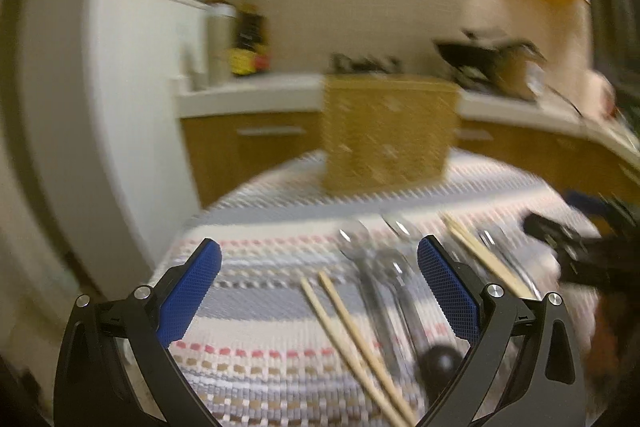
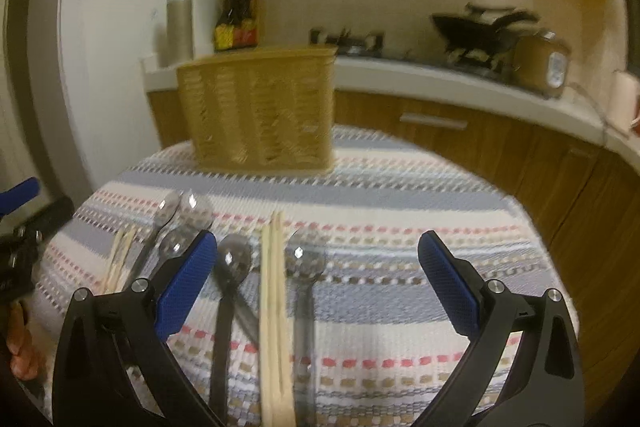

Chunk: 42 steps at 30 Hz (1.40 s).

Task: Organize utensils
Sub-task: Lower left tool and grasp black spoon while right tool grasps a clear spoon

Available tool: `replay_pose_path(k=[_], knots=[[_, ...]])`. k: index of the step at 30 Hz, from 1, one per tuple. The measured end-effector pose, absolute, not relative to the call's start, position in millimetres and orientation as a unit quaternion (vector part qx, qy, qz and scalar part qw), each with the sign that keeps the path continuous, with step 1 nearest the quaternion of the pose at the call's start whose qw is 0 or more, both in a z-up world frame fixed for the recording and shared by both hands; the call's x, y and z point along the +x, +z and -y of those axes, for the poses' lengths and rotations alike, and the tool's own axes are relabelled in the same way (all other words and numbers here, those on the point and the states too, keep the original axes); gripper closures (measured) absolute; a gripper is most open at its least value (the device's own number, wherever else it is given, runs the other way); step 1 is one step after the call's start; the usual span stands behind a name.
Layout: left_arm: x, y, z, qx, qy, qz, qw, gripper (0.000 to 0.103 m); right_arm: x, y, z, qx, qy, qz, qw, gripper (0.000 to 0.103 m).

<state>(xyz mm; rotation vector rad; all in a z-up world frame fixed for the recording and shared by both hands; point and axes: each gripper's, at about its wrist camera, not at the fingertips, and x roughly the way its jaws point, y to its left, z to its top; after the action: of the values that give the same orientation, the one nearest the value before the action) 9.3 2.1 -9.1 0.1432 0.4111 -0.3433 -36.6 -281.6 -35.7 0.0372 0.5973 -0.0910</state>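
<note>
A woven basket (image 2: pixel 260 107) stands at the far side of the striped cloth; the same basket (image 1: pixel 390 131) shows blurred in the left wrist view. Spoons (image 2: pixel 234 259) and a pair of chopsticks (image 2: pixel 274 291) lie in front of my right gripper (image 2: pixel 318 251), which is open and empty above them. More spoons (image 2: pixel 180 215) and chopsticks (image 2: pixel 120 259) lie further left. My left gripper (image 1: pixel 320 259) is open and empty over chopsticks (image 1: pixel 348 327) and blurred metal spoons (image 1: pixel 384 275); a second chopstick pair (image 1: pixel 484 255) lies to the right.
The striped tablecloth (image 2: pixel 400 227) covers a round table. Behind it runs a counter with wooden cabinets (image 2: pixel 460 131), bottles (image 2: pixel 236 23), a pan (image 2: pixel 472 27) and a rice cooker (image 2: pixel 540 63). A white fridge (image 2: pixel 120 67) stands at the left. The other gripper (image 1: pixel 576 251) shows at the right edge.
</note>
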Motion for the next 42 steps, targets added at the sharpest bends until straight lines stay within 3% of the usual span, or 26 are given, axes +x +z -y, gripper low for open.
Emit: replay_pose_path(k=[4,8,11,14,27,32,38,42], knots=[[1,-18,12,0.121,-0.256,-0.269,0.921,0.014,-21,-37,286,0.036,-0.004,-0.344,0.938,0.007],[-3,-34,36,0.172,-0.326,-0.351,0.861,0.028,-9,-28,286,0.021,0.028,-0.370,0.929,0.012],[6,-41,46,0.165,-0.355,-0.415,0.821,0.038,2,-23,282,0.000,0.061,-0.393,0.917,0.017],[12,-40,42,0.150,-0.376,-0.462,0.789,0.041,21,-20,273,-0.015,0.104,-0.430,0.896,0.020],[43,-70,70,0.146,-0.367,-0.560,0.728,0.066,111,-55,221,-0.027,0.237,-0.549,0.801,0.041],[46,-76,79,0.150,-0.358,-0.566,0.727,0.067,122,-67,208,-0.033,0.250,-0.561,0.788,0.048],[35,-91,96,0.158,-0.344,-0.569,0.730,0.067,127,-76,197,-0.046,0.251,-0.570,0.781,0.072],[32,-93,107,0.177,-0.335,-0.570,0.730,0.067,125,-77,198,-0.045,0.249,-0.566,0.785,0.073]])
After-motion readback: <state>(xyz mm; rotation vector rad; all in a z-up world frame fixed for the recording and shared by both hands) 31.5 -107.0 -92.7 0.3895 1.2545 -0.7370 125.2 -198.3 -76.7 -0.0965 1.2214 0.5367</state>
